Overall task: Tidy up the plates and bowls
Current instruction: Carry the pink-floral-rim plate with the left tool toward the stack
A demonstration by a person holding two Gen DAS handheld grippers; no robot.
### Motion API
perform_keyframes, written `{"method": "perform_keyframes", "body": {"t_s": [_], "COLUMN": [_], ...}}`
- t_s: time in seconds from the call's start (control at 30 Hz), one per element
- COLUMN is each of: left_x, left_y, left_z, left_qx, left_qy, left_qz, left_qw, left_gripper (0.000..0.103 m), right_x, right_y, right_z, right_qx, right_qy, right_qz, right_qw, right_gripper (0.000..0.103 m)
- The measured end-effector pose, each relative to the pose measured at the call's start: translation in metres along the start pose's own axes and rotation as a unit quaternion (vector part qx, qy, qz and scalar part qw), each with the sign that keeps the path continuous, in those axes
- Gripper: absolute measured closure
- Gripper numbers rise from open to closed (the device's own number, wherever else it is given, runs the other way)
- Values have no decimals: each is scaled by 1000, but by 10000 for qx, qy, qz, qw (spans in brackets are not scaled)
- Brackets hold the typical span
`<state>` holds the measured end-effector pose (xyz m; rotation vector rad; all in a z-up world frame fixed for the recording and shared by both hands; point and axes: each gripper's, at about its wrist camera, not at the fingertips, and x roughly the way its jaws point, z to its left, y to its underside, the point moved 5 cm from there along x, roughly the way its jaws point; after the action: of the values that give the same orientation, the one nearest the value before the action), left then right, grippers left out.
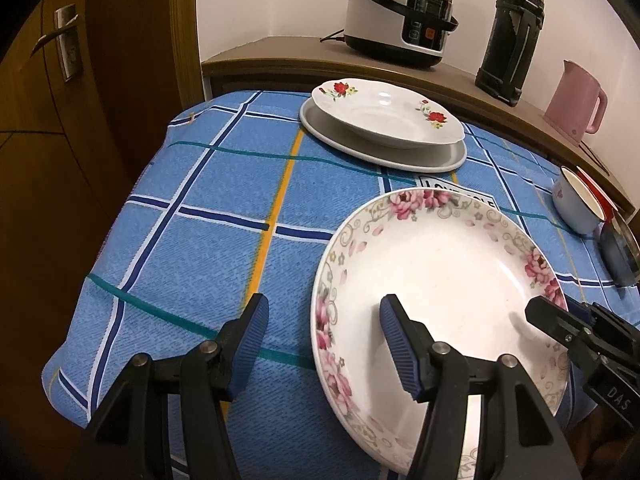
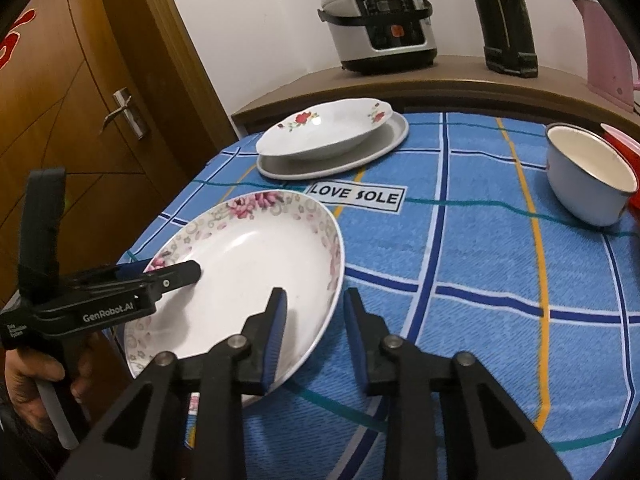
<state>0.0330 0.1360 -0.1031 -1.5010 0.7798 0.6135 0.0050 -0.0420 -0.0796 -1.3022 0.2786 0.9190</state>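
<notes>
You are straddling the pink-flowered plate (image 2: 248,280) on the counter (image 2: 480,280): your left gripper (image 1: 324,344) and right gripper (image 2: 314,334) are both released around its opposite rims.

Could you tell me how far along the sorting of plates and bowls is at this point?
Done: the red-flowered plate already sits on the grey plate. In hand: both grippers straddle the pink-flowered plate rim, the left gripper open, the right gripper not visibly clamped. Left: the white enamel bowl and the red item behind it remain unsorted.
</notes>
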Motion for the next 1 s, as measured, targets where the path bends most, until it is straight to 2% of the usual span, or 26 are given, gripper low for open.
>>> {"method": "perform_keyframes", "body": {"t_s": [0.07, 0.1, 0.3, 0.43, 1.0], "left_x": [-1, 0, 0, 0, -2], "left_y": [0, 0, 0, 0, 2], "left_z": [-1, -2, -7, -10, -10], "left_qx": [-8, -19, 13, 18, -66], "left_qy": [82, 121, 143, 212, 191], "left_qz": [-8, 2, -5, 1, -132], "left_qw": [10000, 9999, 9999, 9998, 9997], "left_gripper": [54, 56, 57, 65, 66], "right_x": [0, 1, 3, 3, 7], "right_y": [0, 0, 2, 2, 2], "right_z": [0, 0, 2, 2, 3], "right_qx": [19, 20, 2, -41, -57], "right_qy": [-15, -20, -52, -41, -44], "right_qz": [16, 20, 69, 54, 43], "right_qw": [10000, 10000, 10000, 10000, 10000], "right_gripper": [74, 74, 77, 78, 78]}}
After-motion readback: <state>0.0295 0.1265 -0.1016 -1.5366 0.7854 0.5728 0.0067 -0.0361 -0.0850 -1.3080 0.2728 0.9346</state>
